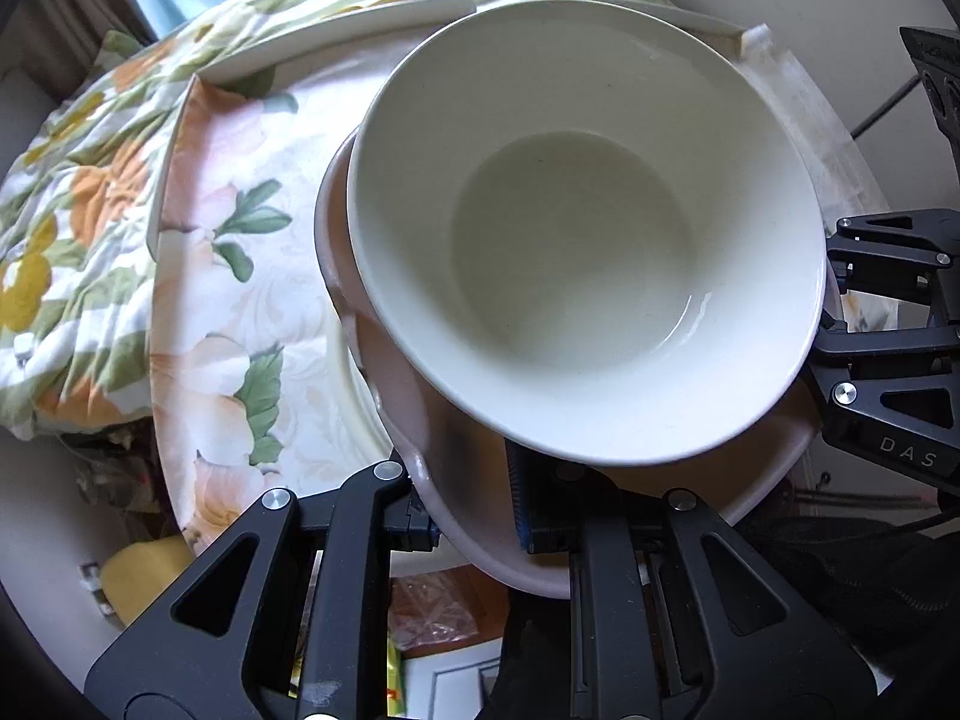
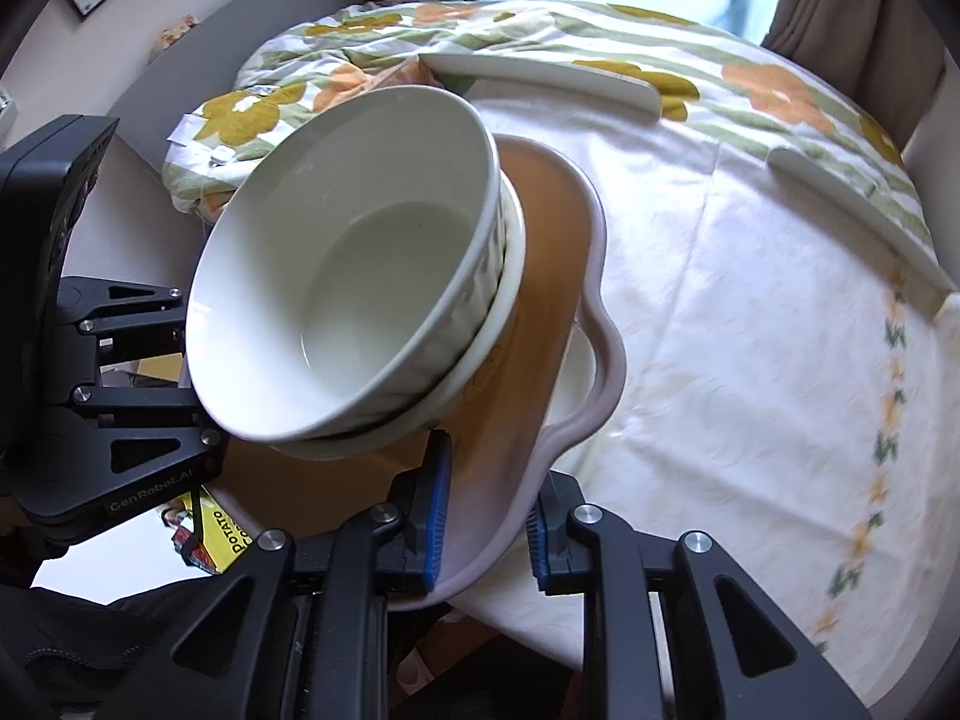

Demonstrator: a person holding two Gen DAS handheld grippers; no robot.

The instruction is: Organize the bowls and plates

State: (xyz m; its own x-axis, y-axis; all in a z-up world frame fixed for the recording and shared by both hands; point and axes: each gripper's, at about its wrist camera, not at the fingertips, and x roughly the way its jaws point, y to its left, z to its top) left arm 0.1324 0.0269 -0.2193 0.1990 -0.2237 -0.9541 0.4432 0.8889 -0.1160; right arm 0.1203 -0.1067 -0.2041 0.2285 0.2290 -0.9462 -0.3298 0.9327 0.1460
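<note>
A pinkish scalloped plate [image 1: 396,396] carries stacked white bowls [image 1: 576,228], tilted. My left gripper [image 1: 474,510] is shut on the plate's near rim. My right gripper [image 2: 486,522] is shut on the opposite rim of the same plate [image 2: 576,276], with blue pads on either side. In the right wrist view two nested bowls [image 2: 354,294] sit on the plate's orange centre. The plate is held just over the table's near edge. Each gripper shows in the other's view: the right one [image 1: 888,354], the left one [image 2: 120,384].
The round table has a floral cloth [image 2: 750,324]. Flat white plates lie at the far side [image 2: 540,81] and right [image 2: 858,222]. A crumpled flowered cloth [image 1: 78,228] is heaped at the table's left. A snack packet [image 2: 210,534] lies below.
</note>
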